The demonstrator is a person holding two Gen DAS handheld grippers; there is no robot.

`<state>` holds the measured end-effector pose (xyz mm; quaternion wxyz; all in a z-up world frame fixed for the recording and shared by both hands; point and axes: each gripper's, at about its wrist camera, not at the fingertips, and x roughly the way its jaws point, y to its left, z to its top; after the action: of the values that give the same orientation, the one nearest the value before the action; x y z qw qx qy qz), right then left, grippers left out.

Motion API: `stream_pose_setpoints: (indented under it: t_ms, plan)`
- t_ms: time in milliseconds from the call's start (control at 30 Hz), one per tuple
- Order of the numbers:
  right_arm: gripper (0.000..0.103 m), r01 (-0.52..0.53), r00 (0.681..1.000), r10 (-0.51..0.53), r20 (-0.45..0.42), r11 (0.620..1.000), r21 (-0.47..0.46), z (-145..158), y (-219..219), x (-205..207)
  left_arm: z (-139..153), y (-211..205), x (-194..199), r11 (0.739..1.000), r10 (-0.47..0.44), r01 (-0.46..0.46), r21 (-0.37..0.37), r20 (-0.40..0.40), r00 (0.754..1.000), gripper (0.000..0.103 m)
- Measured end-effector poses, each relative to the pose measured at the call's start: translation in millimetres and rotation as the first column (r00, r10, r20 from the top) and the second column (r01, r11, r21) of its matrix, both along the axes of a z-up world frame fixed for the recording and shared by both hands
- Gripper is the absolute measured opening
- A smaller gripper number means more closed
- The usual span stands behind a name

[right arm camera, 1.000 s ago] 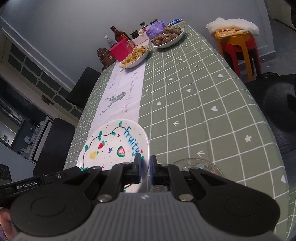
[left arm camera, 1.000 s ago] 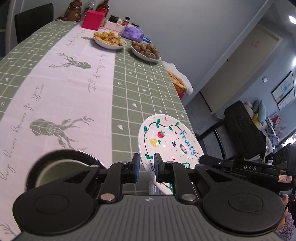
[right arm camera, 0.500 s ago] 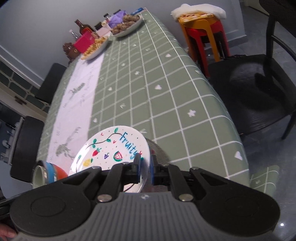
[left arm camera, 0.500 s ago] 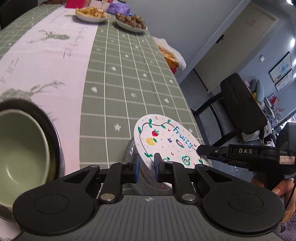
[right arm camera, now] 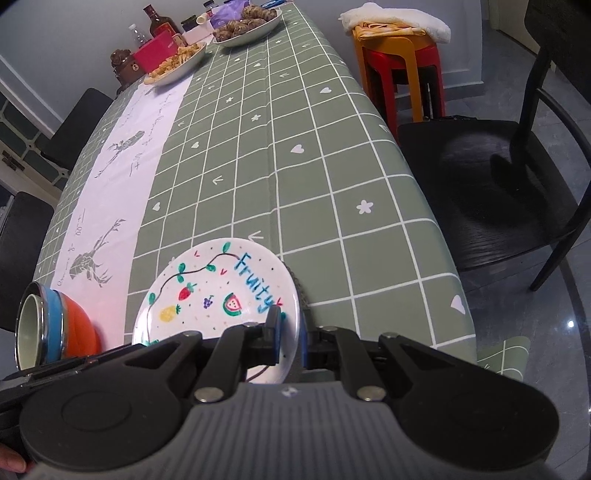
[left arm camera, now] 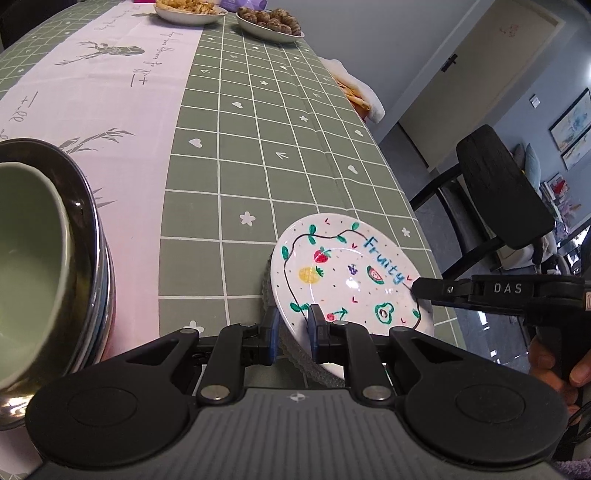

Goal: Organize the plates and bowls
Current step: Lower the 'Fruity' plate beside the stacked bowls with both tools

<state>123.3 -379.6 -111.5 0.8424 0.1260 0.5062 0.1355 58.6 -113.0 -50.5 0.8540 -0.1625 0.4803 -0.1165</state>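
Observation:
A white plate painted with fruit and the word "Fruity" (left arm camera: 347,273) is gripped on two sides. My left gripper (left arm camera: 291,328) is shut on its near left rim, and my right gripper (right arm camera: 290,332) is shut on its right rim (right arm camera: 221,295). The plate sits over a grey textured glass dish (left arm camera: 291,347), whose edge shows under it in both views. A stack of nested bowls (left arm camera: 40,258) with a pale green one inside lies at the left; in the right wrist view (right arm camera: 55,325) it shows orange and blue outer bowls.
The green checked tablecloth (right arm camera: 295,166) has a white runner (left arm camera: 110,110). Two bowls of food (left arm camera: 266,22) and bottles (right arm camera: 162,26) stand at the far end. A black chair (right arm camera: 498,184) and red and yellow stools (right arm camera: 399,62) stand beside the table's right edge.
Both grippers with the plate have come lower and nearer the table's front right corner, over the glass dish. The bowl stack now looms larger at the left.

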Motion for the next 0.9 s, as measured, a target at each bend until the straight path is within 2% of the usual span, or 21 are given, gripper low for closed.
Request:
stream_pose_setpoints:
  t_ms: [300, 833, 900]
  plan:
    - [0.008, -0.011, 1.000, 0.012, 0.015, 0.999, -0.037, 2.1, 4.4, -2.1, -3.3, -7.5, -1.7, 0.998, -0.022, 0.021, 0.067, 0.012, 1.000, 0.016]
    - [0.011, -0.050, 0.998, 0.053, 0.023, 0.992, -0.114, -0.2, 16.6, -4.4, -1.4, -0.9, -3.8, 0.999, 0.022, -0.024, 0.043, 0.038, 0.999, 0.015]
    - [0.011, -0.038, 0.999, 0.041, 0.023, 0.994, -0.099, 0.2, 14.5, -3.9, 2.4, -0.1, -6.4, 0.998, 0.040, -0.044, 0.054, 0.075, 0.996, 0.021]
